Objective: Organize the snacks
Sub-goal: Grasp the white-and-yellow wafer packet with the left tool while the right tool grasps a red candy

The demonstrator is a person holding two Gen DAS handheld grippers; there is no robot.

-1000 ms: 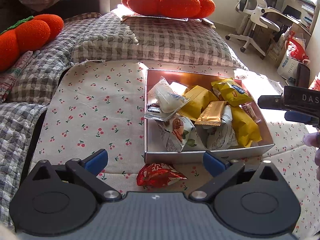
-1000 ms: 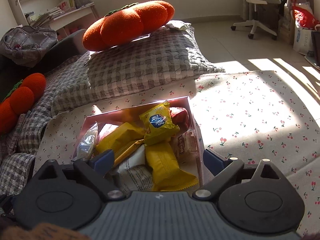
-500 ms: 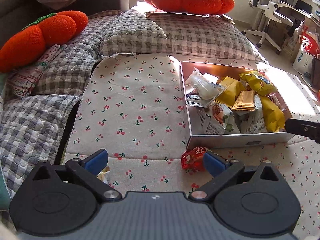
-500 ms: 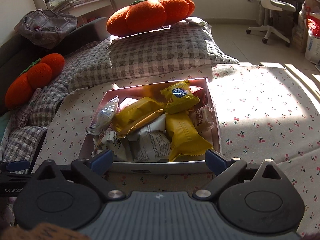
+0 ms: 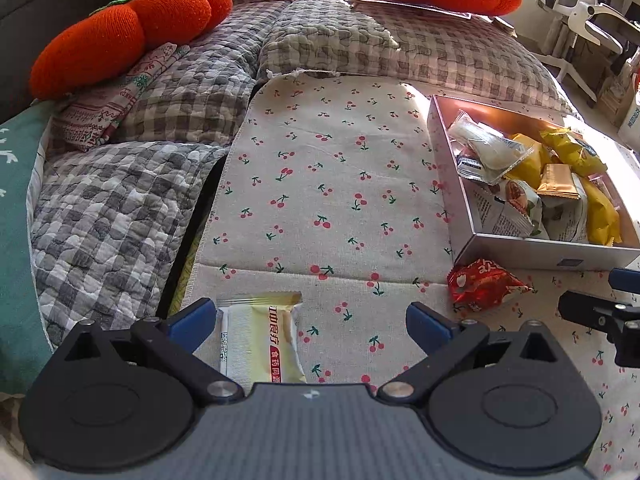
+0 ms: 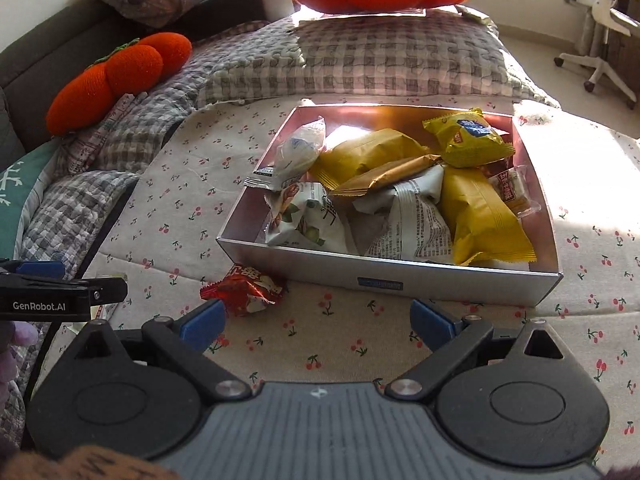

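Snacks are sitting mostly piled in the box (image 6: pixel 384 276), which suggests it is the collecting place. Two are lying loose on the cherry cloth (image 5: pixel 328 184): a red pack (image 6: pixel 244 288) just beside the box's near wall, and a cream bar (image 5: pixel 260 340) between the left gripper (image 5: pixel 308 320) fingers. Its jaws are standing wide apart, likely lining up a grab. The right gripper (image 6: pixel 316 320) is hovering equally spread, empty, near the red pack. Checked quilts, orange cushions (image 5: pixel 120 32) and an office chair (image 6: pixel 600 20) are ringing the sunlit spot.
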